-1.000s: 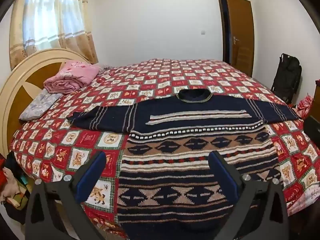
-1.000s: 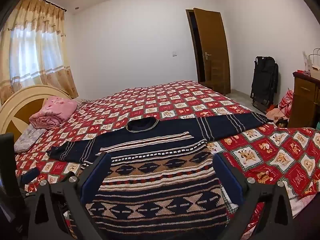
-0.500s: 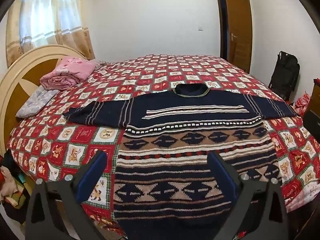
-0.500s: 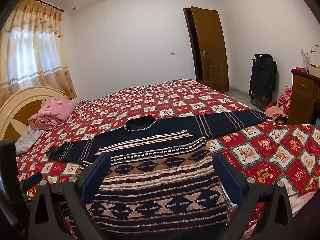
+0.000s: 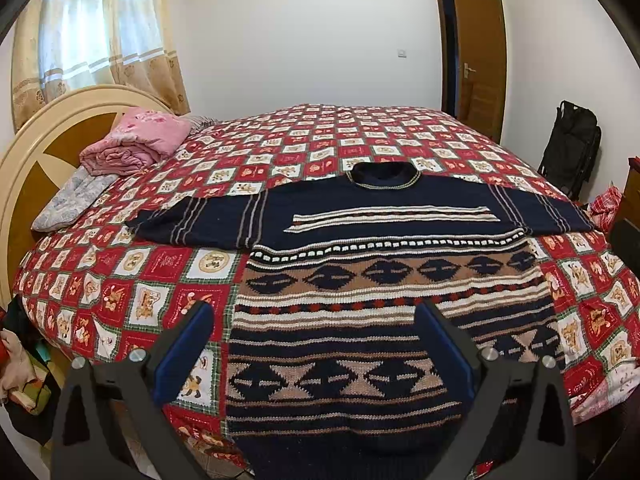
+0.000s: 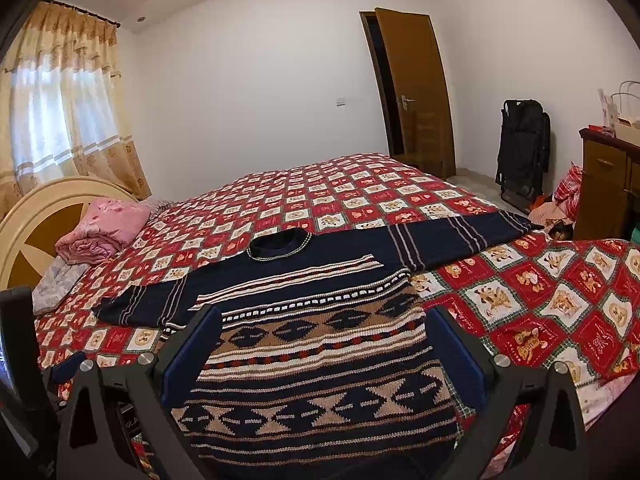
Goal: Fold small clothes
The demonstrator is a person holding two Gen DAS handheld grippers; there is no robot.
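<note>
- Cream-and-brown wooden arched headboard [image 5: 36,152] fills the far left of the frame; a rolled pink quilt [image 5: 136,142] and a pale grey floral pillow [image 5: 68,200] lie beside it, well clear of the work.
- Left gripper [image 5: 316,336], lower centre of its view, hovers with blue pads wide apart, holding nothing, above the hem.
- Navy, tan and cream patterned knit sweater [image 5: 384,264] lies flat mid-frame on the red checked bedspread [image 5: 320,136], sleeves spread, probably laid out for folding.
- Right gripper [image 6: 324,336] is likewise spread wide and empty.
- Black folded stroller [image 6: 522,148] and brown wooden cabinet [image 6: 604,184] stand at right, off the bed, so no obstruction.
</note>
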